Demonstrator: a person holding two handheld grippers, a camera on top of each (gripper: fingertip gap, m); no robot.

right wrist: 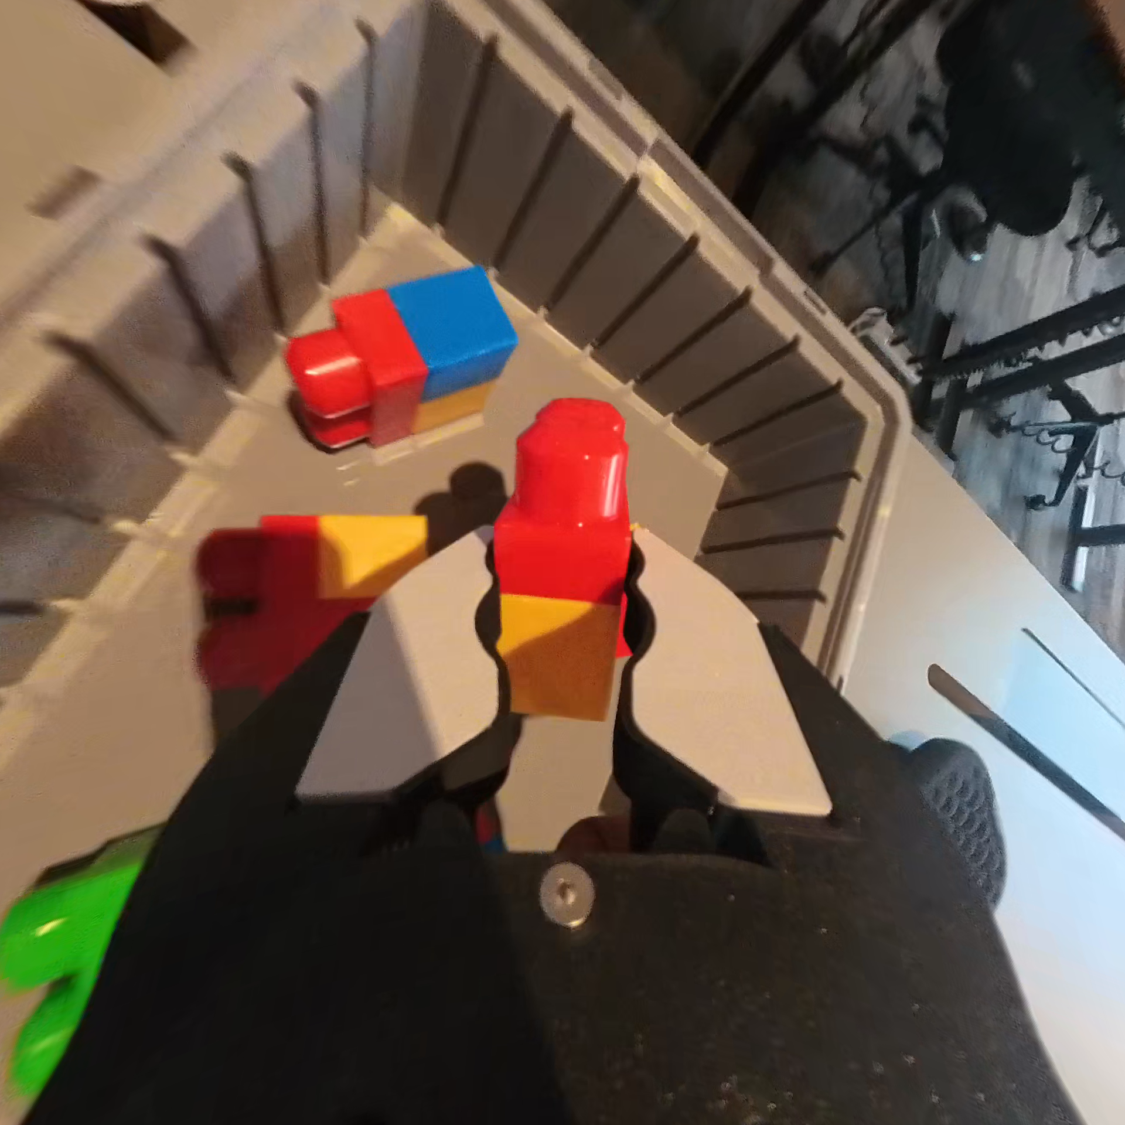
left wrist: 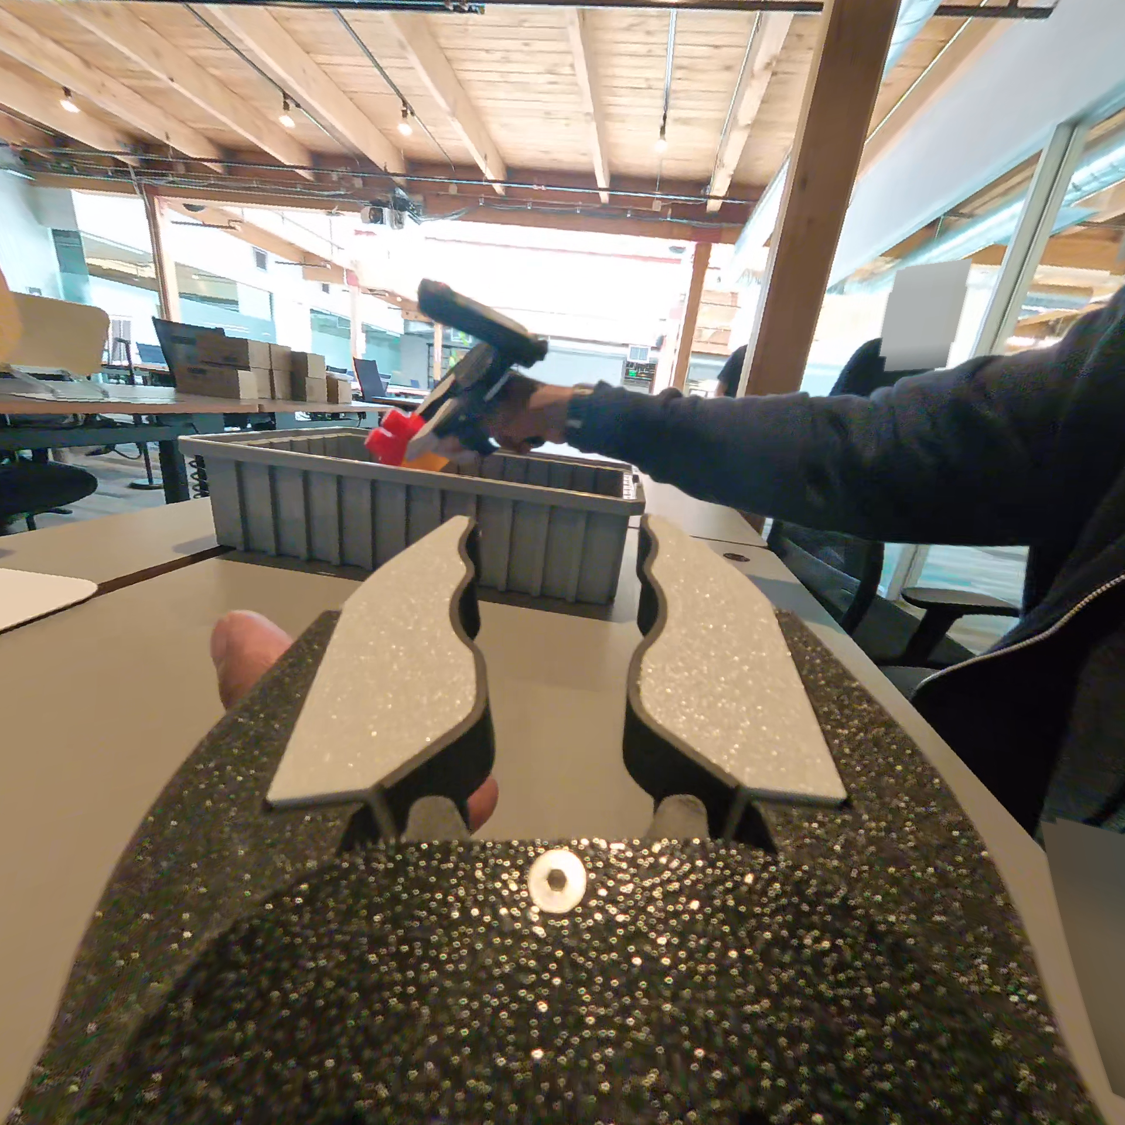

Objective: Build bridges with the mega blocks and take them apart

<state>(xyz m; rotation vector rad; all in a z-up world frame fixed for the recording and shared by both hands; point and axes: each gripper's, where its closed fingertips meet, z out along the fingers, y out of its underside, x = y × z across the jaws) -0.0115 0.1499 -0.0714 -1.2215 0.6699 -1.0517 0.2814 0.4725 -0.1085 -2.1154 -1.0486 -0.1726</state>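
Your right gripper point(right wrist: 563, 599) is gripping a red-and-yellow block stack point(right wrist: 563, 584) over the grey bin point(left wrist: 426, 523).
Your left gripper point(left wrist: 554, 584) is hovering parted, empty, above bare table point(left wrist: 122, 700) near the bin's wall; inside, two more stacks, apparently loose, are lying: red-blue-yellow point(right wrist: 405, 353), red-yellow point(right wrist: 304, 578).

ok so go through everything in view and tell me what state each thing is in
Left claw: open, empty, above the table.
Right claw: shut on red and yellow block stack, over the bin.
Grey bin: on the table, open-topped.
Red, blue and yellow block stack: lying on its side in the bin.
Green block: blurred, partly hidden.
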